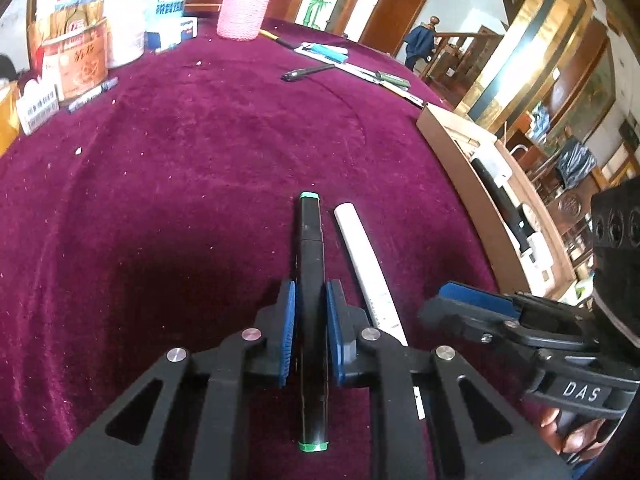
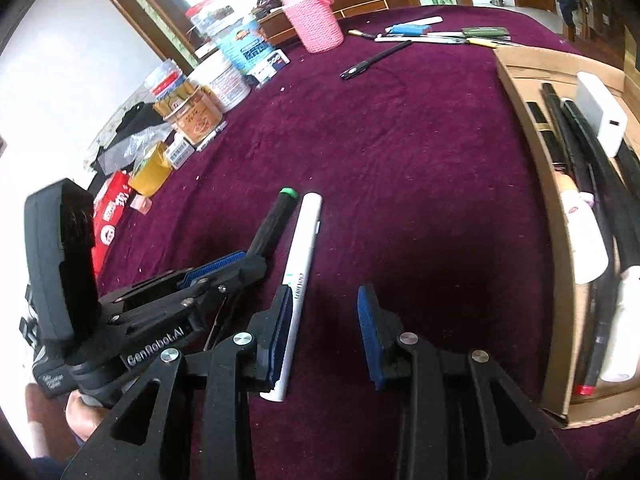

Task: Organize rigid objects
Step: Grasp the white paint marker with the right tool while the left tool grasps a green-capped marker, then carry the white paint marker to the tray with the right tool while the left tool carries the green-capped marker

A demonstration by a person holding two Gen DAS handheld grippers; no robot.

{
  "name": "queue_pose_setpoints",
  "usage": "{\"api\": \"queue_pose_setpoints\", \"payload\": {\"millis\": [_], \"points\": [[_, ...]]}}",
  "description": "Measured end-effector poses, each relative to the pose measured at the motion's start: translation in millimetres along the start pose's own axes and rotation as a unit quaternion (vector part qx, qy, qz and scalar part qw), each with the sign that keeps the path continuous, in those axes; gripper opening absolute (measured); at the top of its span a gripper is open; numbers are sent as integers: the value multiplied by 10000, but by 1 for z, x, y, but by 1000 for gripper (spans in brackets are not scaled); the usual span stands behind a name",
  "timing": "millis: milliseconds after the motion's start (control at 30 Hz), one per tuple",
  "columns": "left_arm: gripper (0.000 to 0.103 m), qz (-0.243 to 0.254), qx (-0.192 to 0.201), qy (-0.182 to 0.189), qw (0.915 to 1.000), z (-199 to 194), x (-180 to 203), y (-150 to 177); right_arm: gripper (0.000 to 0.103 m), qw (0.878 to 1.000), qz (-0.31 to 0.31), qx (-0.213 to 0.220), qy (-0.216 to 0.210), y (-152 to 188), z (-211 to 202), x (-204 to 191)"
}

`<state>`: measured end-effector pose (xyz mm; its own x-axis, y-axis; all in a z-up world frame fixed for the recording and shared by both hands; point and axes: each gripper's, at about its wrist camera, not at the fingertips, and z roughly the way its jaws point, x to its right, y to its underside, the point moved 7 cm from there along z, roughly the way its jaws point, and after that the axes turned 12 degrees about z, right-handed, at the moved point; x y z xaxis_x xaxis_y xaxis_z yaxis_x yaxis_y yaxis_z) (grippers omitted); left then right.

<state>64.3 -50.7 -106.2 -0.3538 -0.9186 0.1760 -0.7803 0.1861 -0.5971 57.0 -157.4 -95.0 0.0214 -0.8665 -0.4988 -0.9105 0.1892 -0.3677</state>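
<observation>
A black marker with green ends (image 1: 311,248) lies on the burgundy cloth, and my left gripper (image 1: 311,296) is shut on its middle, both blue pads against the barrel. The right wrist view shows the same marker (image 2: 276,220) sticking out past the left gripper (image 2: 224,270). A white pen (image 1: 362,256) lies just to the right of the marker, almost parallel to it. My right gripper (image 2: 324,300) stands open over the white pen (image 2: 302,256). The pen rests along the inner side of its left pad, and the right pad is well apart from it. The right gripper (image 1: 468,300) also shows in the left wrist view.
An open cardboard box (image 2: 532,140) at the right edge holds long black items and white ones. A pink woven basket (image 2: 316,20) stands at the back. Jars and tins (image 2: 196,116) line the left side. A black pen (image 2: 376,60) and several more pens lie at the far end.
</observation>
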Motion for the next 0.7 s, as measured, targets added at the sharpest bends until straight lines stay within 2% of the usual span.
{"api": "queue_pose_setpoints", "payload": {"millis": [67, 133, 200, 333, 400, 433, 467, 600, 700], "points": [[13, -146, 56, 92, 9998, -2, -4, 0, 30, 9999, -107, -43, 17, 2, 5, -5], [13, -396, 148, -161, 9990, -7, -21, 0, 30, 9998, -195, -96, 49, 5, 10, -10], [13, -605, 198, -135, 9979, -10, -32, 1, 30, 9994, -310, -140, 108, 8, 14, -14], [13, -664, 216, -226, 9973, -10, -35, 2, 30, 9954, -808, -33, 513, 12, 23, -26], [13, -676, 199, -232, 9972, -10, -34, 3, 23, 9920, -1015, 60, 753, 13, 26, -29], [13, -697, 198, -215, 9971, -10, -35, 4, 15, 9900, -1120, 101, 857, 13, 27, -30], [13, -702, 205, -208, 9971, -10, -34, 4, 12, 9888, -1171, 129, 920, 12, 27, -29], [13, -723, 303, -86, 9969, -14, -31, 3, 12, 9946, -870, 135, 541, 7, 21, -18], [13, -661, 449, 37, 9968, -19, -27, -1, 12, 9964, -699, 212, 420, 5, 13, -11]]}}
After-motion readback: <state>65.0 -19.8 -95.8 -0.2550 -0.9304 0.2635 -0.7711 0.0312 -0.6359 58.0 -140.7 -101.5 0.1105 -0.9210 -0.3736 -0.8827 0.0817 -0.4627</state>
